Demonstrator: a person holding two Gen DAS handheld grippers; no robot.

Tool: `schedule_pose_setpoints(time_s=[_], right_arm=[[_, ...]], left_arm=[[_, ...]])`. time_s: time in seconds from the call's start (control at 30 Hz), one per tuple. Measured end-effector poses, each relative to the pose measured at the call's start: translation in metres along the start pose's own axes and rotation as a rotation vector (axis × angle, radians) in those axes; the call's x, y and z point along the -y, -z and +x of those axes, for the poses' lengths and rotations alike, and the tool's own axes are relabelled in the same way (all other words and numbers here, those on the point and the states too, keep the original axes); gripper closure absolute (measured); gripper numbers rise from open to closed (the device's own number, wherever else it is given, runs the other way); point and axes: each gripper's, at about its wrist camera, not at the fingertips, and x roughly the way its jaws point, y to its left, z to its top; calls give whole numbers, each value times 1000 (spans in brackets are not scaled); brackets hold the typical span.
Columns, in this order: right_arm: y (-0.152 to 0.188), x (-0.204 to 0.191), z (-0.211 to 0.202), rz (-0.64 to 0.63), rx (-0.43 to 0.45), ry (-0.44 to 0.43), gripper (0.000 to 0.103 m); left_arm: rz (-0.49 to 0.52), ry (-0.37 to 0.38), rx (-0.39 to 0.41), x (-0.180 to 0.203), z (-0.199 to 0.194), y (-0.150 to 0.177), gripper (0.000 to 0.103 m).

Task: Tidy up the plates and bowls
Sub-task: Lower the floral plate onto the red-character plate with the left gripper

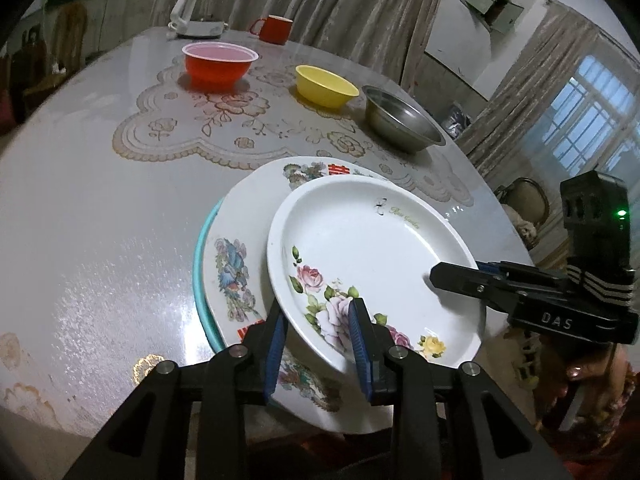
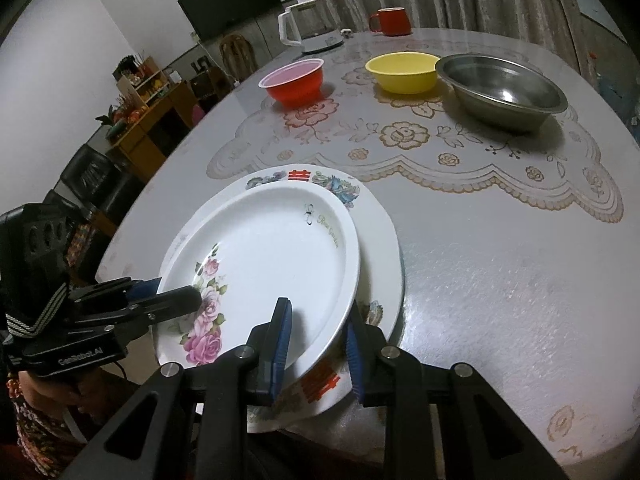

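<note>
Left hand-held gripper (image 1: 318,330) clamped on the near rim of the rose plate (image 1: 372,248), blue pads on either face of the rim. Right hand-held gripper (image 2: 318,336) likewise clamped on the same plate's near right rim; each seen in the other's view reaching in from the side. Rose plate tilted, held over a larger bird-patterned plate (image 1: 244,216), itself resting on a teal-rimmed plate (image 1: 197,256) of which only an edge shows. Stack placed at the near edge of the round desk (image 1: 100,208), slightly overhanging it. Open, bare desk surface to left and right of the stack; lace mat (image 2: 460,152) beyond. Three plates in all. Three bowls in a row across the far part of the desk: red bowl (image 1: 219,66), yellow bowl (image 1: 325,85), steel bowl (image 1: 400,119), the last two nearly touching, none stacked. Farther back, near the far rim: one white kettle (image 1: 198,10), one red mug (image 1: 274,28). Curtains (image 1: 340,8) behind.
</note>
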Motion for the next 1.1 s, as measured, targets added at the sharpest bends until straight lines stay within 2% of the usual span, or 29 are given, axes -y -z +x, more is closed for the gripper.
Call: schedule_pose_setpoints(time_s=[0.2,0.4,0.63,0.8,0.97,1.1], right_arm=[[-4,2,1,35,-4,7,74],[-8,0,2,42,-23,11,69],[-9,4,0,76,-35,1,69],[-5,7,-5,88,-23,-2,69],[-4,5,-4,80,-25,-7,69],[-2,2,-5,70,-19,1,69]], left_arm=[[-25,39,-13,-6,-5,-1,69],[-27,36,-15,-8,-9,-2,69],[-4,12,-16,-4,-10,0,69],[-22,22,-8,-6,-11,1,69],[20,-31,0,1,-13,2,69],[119,-129,4,16,-12,5,69]])
